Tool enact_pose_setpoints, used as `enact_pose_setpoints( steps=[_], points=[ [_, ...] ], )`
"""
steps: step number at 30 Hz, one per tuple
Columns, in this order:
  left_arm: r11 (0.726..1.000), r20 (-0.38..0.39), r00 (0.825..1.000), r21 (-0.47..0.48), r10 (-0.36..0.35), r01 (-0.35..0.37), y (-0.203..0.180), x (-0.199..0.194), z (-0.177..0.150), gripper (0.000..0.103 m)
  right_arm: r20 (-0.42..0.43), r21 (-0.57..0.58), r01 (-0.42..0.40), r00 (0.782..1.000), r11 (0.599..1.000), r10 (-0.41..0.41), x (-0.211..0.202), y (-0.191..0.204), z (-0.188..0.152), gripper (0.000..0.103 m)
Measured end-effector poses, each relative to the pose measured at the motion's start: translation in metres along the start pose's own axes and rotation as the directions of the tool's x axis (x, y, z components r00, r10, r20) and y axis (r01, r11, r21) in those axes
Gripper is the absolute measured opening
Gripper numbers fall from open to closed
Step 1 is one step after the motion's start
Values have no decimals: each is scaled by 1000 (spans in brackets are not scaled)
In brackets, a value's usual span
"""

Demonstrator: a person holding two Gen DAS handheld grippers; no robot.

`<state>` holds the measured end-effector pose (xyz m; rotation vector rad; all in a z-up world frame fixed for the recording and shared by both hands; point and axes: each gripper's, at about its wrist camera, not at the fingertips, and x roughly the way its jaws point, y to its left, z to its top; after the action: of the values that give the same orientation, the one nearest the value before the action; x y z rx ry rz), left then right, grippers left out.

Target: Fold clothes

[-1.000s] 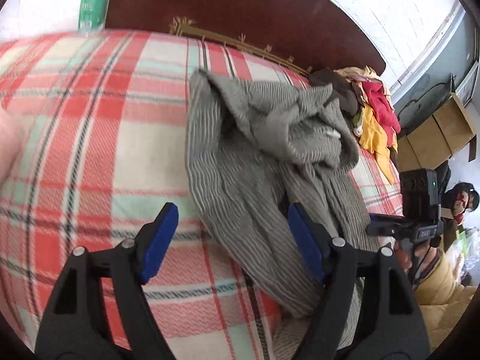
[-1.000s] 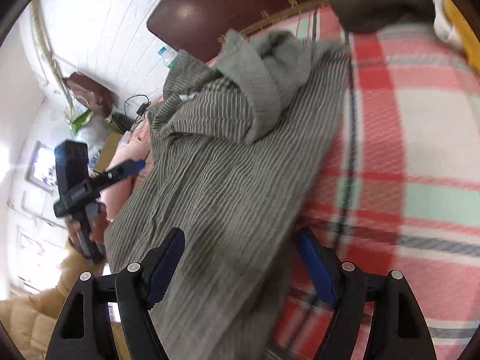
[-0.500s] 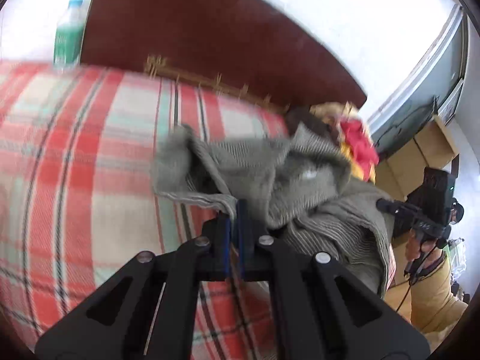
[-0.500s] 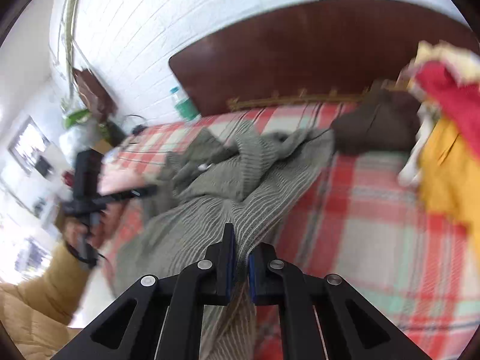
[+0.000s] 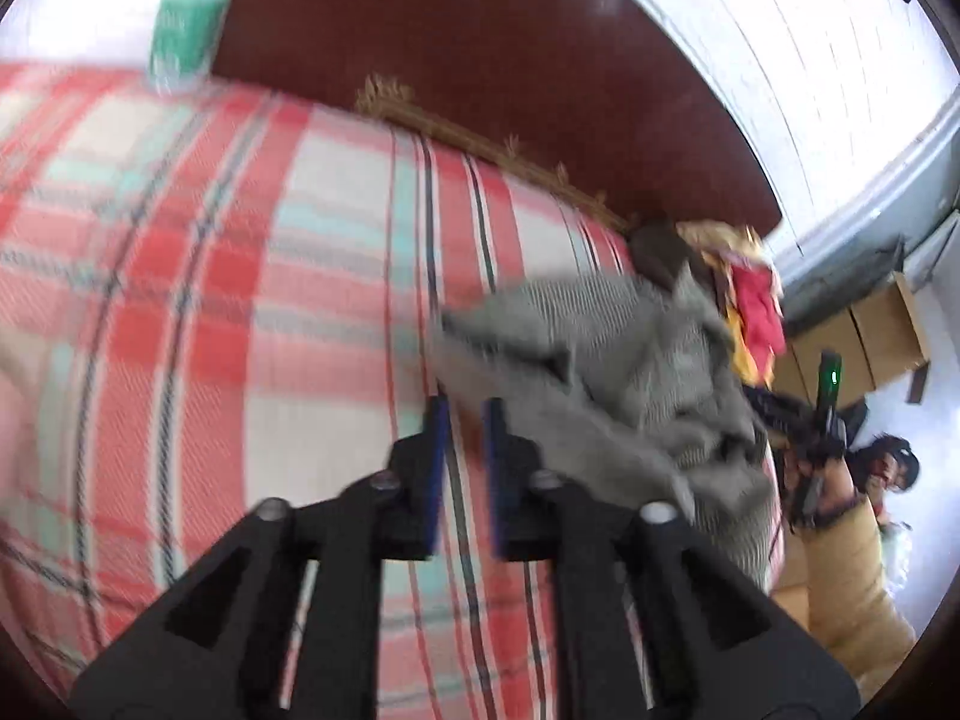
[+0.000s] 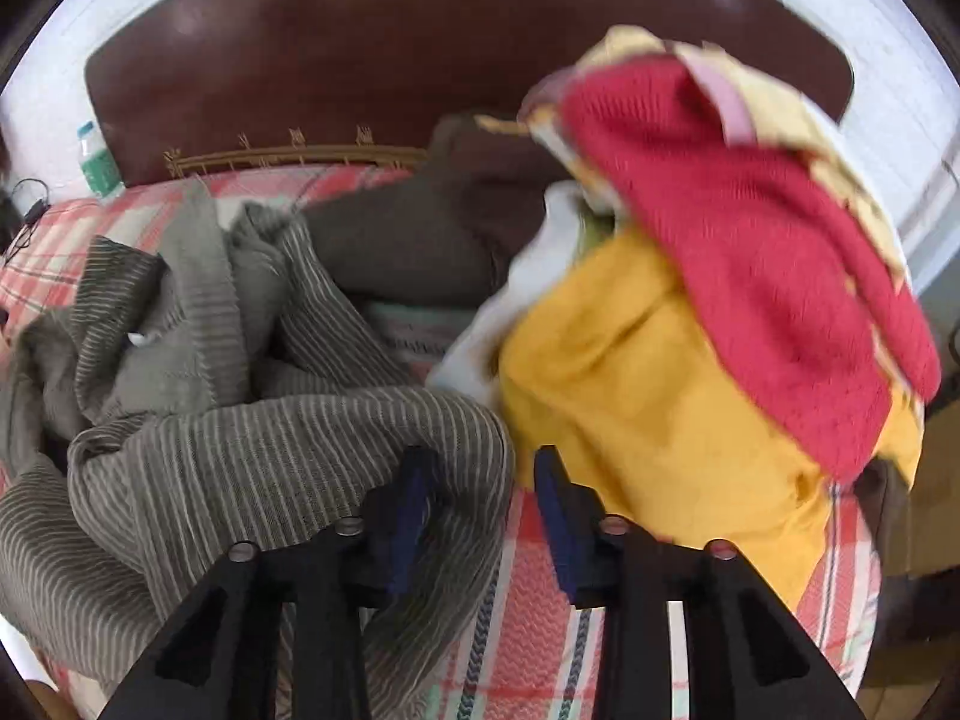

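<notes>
Barely started: grey striped garment (image 6: 252, 420) lies bunched on the bed (image 5: 180, 300) beside the unfolded clothes pile (image 6: 690, 330), no fold visible. Left tool (image 5: 462, 420) and right tool (image 6: 480, 480) have just been opening, jaws apart, nothing clamped.

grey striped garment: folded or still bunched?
Bunched, not folded. In the right wrist view the grey striped garment lies in loose overlapping heaps on the plaid bedspread, beside the pile of clothes.

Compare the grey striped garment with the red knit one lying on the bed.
The grey striped garment is pinstriped; the red knit garment is plain. The grey one lies bunched directly on the plaid bedspread, whereas the red one tops a pile, draped over a yellow garment. Both are crumpled, not folded.
</notes>
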<state>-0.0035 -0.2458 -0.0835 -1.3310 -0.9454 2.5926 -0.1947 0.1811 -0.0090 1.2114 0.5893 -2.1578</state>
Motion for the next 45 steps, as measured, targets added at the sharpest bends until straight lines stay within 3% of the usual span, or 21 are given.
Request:
enact_pose_setpoints(
  steps=[1,5,6,7,8,12,13,15,18,20,21,22,23,25,28,34,35,36,37,41,45],
  points=[
    [1000,-15,1000,-10,-12,12,0,2,-11,69,26,8,4,1000,1000,-5,-10,-1,-4,43],
    [987,-33,987,13,-160,161,-30,5,-32,73,204,-37,-89,974,995,94,-85,19,-24,49],
    [980,-38,979,19,-199,199,-38,5,-37,79,236,-92,-133,960,987,151,-105,33,-29,63],
    [975,-49,975,32,-218,220,-49,10,-39,81,256,-162,-183,941,970,220,-125,52,-36,79],
    [972,-64,971,48,-229,232,-61,17,-39,81,265,-239,-221,922,945,283,-141,72,-42,84],
    [976,-113,978,109,-175,187,-98,54,-35,80,220,-488,-252,891,836,397,-168,159,-70,85],
    [980,-135,980,116,-148,164,-102,66,-34,76,197,-530,-243,896,812,397,-165,180,-77,85],
    [987,-197,975,109,-98,122,-104,89,-36,26,154,-602,-201,920,773,360,-155,218,-89,85],
    [996,-229,971,49,-66,79,-87,100,-36,10,140,-699,-107,949,708,281,-139,255,-110,84],
    [997,-180,981,14,-75,79,-74,84,-24,9,158,-749,-32,962,662,225,-133,269,-125,76],
    [997,-138,988,1,-74,75,-69,70,-16,7,133,-752,-39,969,658,210,-130,272,-127,52],
    [997,-97,993,-12,-74,73,-64,56,-7,6,94,-734,-76,973,675,212,-130,269,-125,16],
    [997,-50,996,-22,-76,75,-59,39,4,6,67,-703,-108,974,702,217,-131,263,-121,5],
    [995,39,995,-42,-88,90,-47,4,25,6,43,-640,-189,959,745,281,-145,247,-111,6],
    [994,93,990,-25,-103,105,-42,-33,40,6,73,-515,-341,897,786,437,-185,215,-96,6],
    [977,-51,990,159,-134,140,-73,-21,-8,10,166,-350,-520,784,779,598,-231,159,-91,6],
    [977,-79,991,174,-108,121,-80,-8,-20,25,181,-329,-537,772,777,610,-233,150,-94,6],
    [978,-100,990,173,-96,112,-83,4,-29,51,198,-310,-551,760,775,619,-238,142,-96,6],
    [980,-111,988,154,-108,125,-81,12,-38,61,215,-290,-564,749,774,626,-241,134,-97,6],
    [975,-76,975,62,-211,216,-59,10,-65,67,230,-222,-571,757,790,612,-235,114,-101,6],
    [988,-21,989,50,-145,146,-41,-12,-83,73,172,-200,-576,776,792,607,-217,111,-110,7]
  ],
)
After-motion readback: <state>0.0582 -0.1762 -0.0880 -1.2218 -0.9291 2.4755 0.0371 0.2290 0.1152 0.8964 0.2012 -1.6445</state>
